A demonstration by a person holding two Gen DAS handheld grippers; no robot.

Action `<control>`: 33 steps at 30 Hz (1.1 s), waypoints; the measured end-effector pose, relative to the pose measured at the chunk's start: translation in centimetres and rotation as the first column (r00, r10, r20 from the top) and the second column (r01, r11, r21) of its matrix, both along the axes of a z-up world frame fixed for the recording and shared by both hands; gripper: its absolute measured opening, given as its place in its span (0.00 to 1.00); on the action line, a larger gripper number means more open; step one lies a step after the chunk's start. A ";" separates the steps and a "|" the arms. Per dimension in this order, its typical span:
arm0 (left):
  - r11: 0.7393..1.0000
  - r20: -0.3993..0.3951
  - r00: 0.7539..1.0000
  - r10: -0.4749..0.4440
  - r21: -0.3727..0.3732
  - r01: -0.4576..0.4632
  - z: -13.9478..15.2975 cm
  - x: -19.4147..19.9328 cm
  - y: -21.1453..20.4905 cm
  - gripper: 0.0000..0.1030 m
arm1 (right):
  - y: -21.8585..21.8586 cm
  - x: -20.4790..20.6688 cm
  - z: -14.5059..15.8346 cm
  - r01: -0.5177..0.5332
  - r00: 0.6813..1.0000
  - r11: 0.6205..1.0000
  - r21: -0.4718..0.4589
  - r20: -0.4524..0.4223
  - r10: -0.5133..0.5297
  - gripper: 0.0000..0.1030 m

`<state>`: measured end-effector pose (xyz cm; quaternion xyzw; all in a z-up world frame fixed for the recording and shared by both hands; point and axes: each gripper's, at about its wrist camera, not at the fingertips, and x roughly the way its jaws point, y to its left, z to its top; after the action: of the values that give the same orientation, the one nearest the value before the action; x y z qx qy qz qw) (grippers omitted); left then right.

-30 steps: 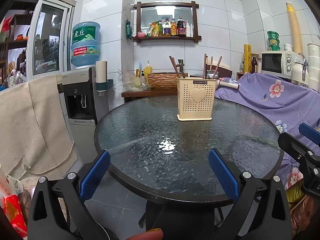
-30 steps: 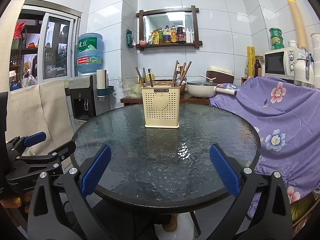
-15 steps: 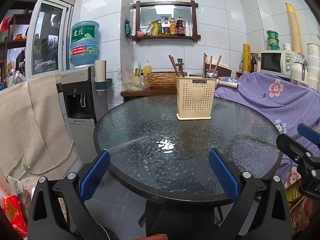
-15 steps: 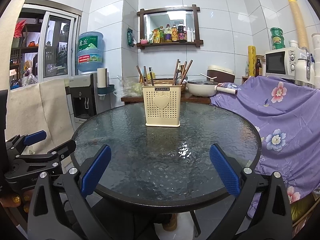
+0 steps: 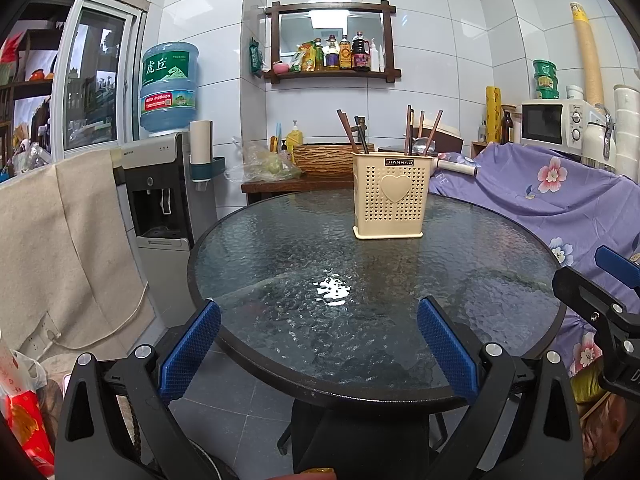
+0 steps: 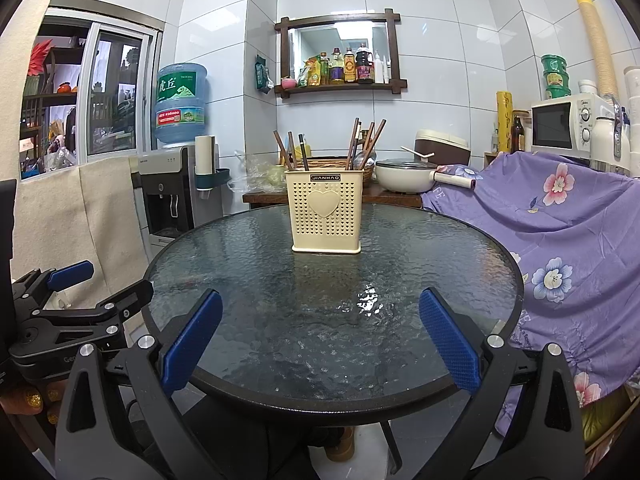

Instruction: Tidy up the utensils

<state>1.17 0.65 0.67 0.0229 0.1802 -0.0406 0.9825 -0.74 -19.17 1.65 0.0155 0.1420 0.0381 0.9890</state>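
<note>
My left gripper (image 5: 318, 344): jaws spread wide, nothing between the blue pads (image 5: 188, 350), nothing touched. It sits at the near edge of the round glass table (image 5: 280, 264), pointing level across the top. In the right wrist view the same gripper (image 6: 76, 292) shows at the far left, off the table's left rim, with my fingers (image 6: 28, 400) under its body.

My right gripper (image 6: 320, 344): also wide open, empty, pads clear of the glass. Same pose, level at the near rim, aimed across the table. Its tip (image 5: 600, 280) pokes into the left wrist view at the right edge, beside the purple floral cloth (image 5: 560, 200).

The beige perforated utensil holder (image 6: 326, 210) stands upright on the far half of the table, heart on the front face. Well apart from both grippers: ahead and right of centre for the left one (image 5: 390, 198), ahead and near centre for the right one. Chopsticks (image 6: 370, 142) stick out of it in two clusters, left and right compartments, leaning outward; a spoon bowl (image 5: 420, 146) shows in the right cluster. Table top between grippers and holder is bare glass.
</note>
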 end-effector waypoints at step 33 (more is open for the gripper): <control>1.000 0.000 1.000 0.010 -0.010 -0.010 0.4 0.0 0.3 0.94 | 0.2 -0.1 -0.5 -0.005 1.000 1.000 -0.001 -0.006 0.005 0.94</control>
<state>1.16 0.96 1.05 0.0172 0.1803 -0.0365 0.9828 -0.81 -18.97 1.10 0.0145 0.1452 0.0407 0.9885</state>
